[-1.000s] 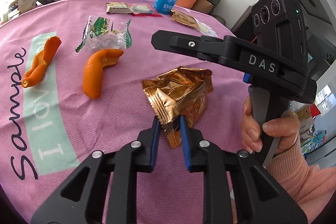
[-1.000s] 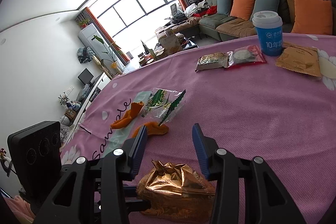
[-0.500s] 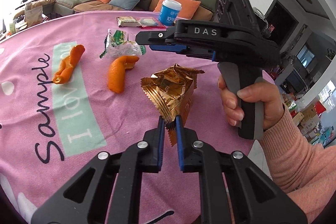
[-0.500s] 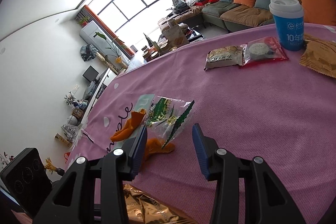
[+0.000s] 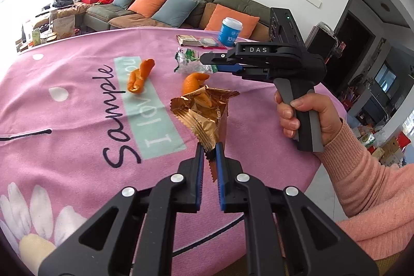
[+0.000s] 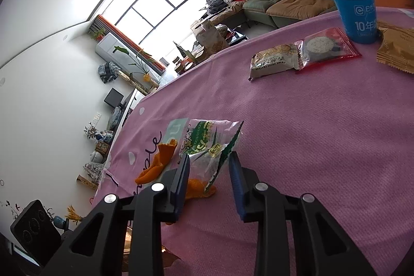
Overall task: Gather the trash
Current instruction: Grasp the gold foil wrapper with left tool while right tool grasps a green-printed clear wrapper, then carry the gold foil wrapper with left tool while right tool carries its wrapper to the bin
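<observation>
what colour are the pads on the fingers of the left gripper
Blue pads on black fingers, clearest in the left wrist view.

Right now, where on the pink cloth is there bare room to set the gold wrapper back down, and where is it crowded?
Bare cloth lies between the green-and-white wrapper and the cracker packets, and near the table edge beside the gold wrapper held in the left gripper. It is crowded around the orange peels, under the open right gripper, and by the blue cup.

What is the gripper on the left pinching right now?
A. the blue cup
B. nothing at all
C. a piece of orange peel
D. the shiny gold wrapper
D. In the left wrist view the left gripper is shut on a corner of the crinkled gold wrapper, which stands up from the pink tablecloth.
</observation>
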Motion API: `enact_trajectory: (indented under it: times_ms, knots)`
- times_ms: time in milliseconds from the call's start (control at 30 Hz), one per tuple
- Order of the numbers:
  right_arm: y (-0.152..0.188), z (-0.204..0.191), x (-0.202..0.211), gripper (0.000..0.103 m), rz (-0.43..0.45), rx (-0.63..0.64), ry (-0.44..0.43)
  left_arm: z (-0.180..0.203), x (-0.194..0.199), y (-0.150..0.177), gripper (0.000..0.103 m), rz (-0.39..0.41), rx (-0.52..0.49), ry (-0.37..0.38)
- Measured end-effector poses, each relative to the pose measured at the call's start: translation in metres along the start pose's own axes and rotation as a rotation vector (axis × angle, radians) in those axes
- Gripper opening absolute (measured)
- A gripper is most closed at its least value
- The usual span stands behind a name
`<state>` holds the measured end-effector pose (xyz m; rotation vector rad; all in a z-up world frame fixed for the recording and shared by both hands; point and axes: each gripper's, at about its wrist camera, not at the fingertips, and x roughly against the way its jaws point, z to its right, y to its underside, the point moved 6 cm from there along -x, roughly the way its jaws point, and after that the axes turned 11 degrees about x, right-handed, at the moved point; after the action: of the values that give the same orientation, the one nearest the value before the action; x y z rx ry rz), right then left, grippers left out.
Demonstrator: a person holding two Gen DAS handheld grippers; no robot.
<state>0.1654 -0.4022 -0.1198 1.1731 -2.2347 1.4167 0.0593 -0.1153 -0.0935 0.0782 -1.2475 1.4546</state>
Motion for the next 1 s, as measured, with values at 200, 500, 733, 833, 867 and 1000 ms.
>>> enact_trajectory:
  times_ms: [200,500,733,833,867,1000]
  knots:
    - [-0.003,-0.007,0.007,0.028,0.036,0.018,0.015,-0.021,0.018,-0.001,0.009,0.039,0.023,-0.027]
    - [0.003,-0.048,0.019,0.028,0.074,0.116,-0.019,-0.045,0.040,0.002,0.009,0.086,0.049,-0.078]
    - [0.010,-0.082,0.017,0.028,0.074,0.185,-0.075,-0.063,0.065,0.008,0.006,0.123,0.090,-0.113]
    - [0.014,-0.095,0.012,0.028,0.064,0.204,-0.103,-0.070,0.076,0.010,0.006,0.138,0.107,-0.128]
    - [0.015,-0.099,0.010,0.028,0.060,0.213,-0.108,-0.073,0.079,0.011,0.006,0.142,0.111,-0.134]
    - [0.017,-0.113,0.001,0.028,0.042,0.237,-0.135,-0.078,0.088,0.012,0.004,0.159,0.127,-0.154]
